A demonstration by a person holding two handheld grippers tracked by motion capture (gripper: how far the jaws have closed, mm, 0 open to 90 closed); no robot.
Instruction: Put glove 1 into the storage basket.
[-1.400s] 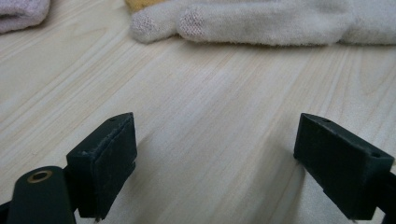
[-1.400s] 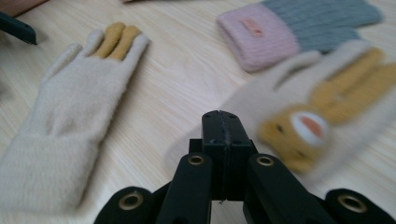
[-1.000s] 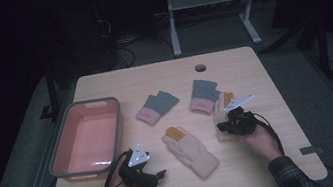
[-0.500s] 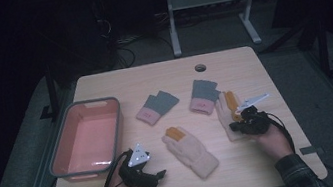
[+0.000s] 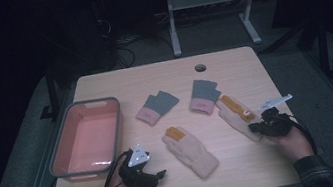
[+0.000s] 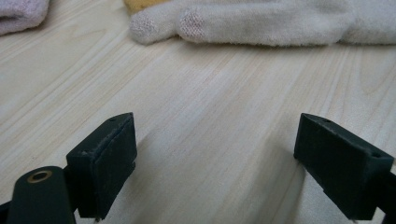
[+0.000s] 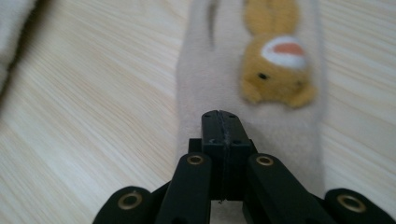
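Sorting seems barely begun, if the aim is to put the gloves in the pink bin at the left: the bin holds nothing, and all four gloves lie on the table — two grey ones toward the far side, a cream one in the near middle, and a bear glove at the right. The right gripper is clenched on the bear glove's near cuff, jaws pressed together over the fabric. The left gripper rests released on bare wood just left of the cream glove.
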